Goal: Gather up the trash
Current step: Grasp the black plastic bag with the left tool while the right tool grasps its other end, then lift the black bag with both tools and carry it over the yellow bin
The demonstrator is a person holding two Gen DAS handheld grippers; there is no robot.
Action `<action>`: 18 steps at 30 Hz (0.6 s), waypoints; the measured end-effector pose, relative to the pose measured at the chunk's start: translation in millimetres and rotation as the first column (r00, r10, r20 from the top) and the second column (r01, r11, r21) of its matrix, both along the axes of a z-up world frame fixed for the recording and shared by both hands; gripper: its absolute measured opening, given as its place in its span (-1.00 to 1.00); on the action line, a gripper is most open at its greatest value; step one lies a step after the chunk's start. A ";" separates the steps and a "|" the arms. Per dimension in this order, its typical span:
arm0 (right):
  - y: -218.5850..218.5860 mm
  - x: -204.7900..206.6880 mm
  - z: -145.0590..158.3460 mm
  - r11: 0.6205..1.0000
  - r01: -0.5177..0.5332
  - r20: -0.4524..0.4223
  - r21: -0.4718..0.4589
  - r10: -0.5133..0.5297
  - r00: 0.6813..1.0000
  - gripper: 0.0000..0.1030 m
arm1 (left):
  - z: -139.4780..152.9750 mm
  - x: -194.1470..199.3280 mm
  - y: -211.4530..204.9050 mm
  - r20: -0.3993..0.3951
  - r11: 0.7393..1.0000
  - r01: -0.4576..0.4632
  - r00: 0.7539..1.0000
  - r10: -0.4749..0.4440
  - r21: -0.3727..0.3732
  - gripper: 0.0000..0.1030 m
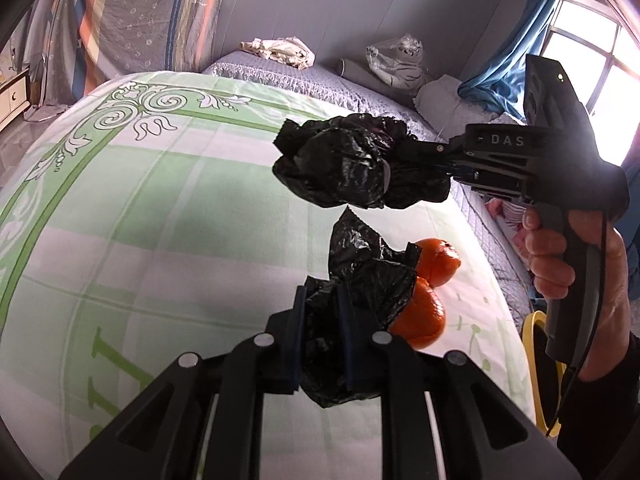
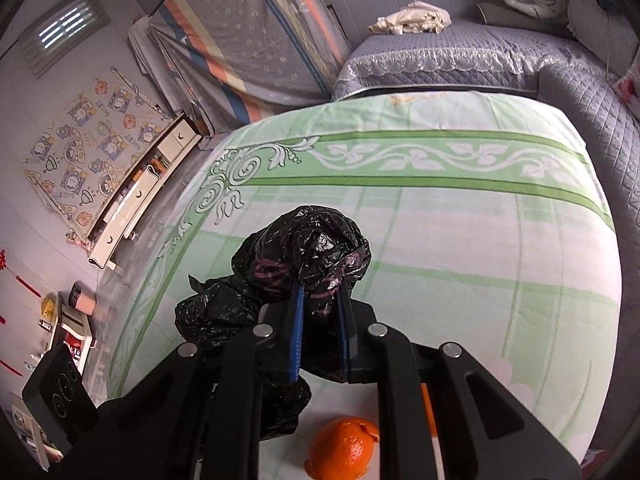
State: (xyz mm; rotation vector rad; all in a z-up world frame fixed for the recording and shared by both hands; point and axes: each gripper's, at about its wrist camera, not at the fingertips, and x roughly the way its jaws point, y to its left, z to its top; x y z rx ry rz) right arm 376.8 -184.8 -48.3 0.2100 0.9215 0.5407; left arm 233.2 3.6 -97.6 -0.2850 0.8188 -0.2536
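A home bedroom, apparently: a quilted bed (image 2: 460, 60), curtained window (image 1: 592, 52), and drawer cabinet (image 2: 136, 196) along the wall.

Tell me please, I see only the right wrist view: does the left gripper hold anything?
Observer: Yes, the left gripper is shut on black plastic.
Operator: How many orange pieces lie on the cloth?
Observer: Two: one orange piece and a second orange piece, close together.
Operator: Is a bin near?
Observer: A yellow-rimmed container, perhaps a bin, shows past the cloth's edge, below the hand.
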 end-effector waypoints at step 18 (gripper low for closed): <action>-42.8 -56.8 49.8 0.995 0.075 0.099 0.071 -0.081 0.992 -0.74 | 48.6 -49.6 13.6 0.137 1.000 -0.023 0.990 0.022 0.008 -0.74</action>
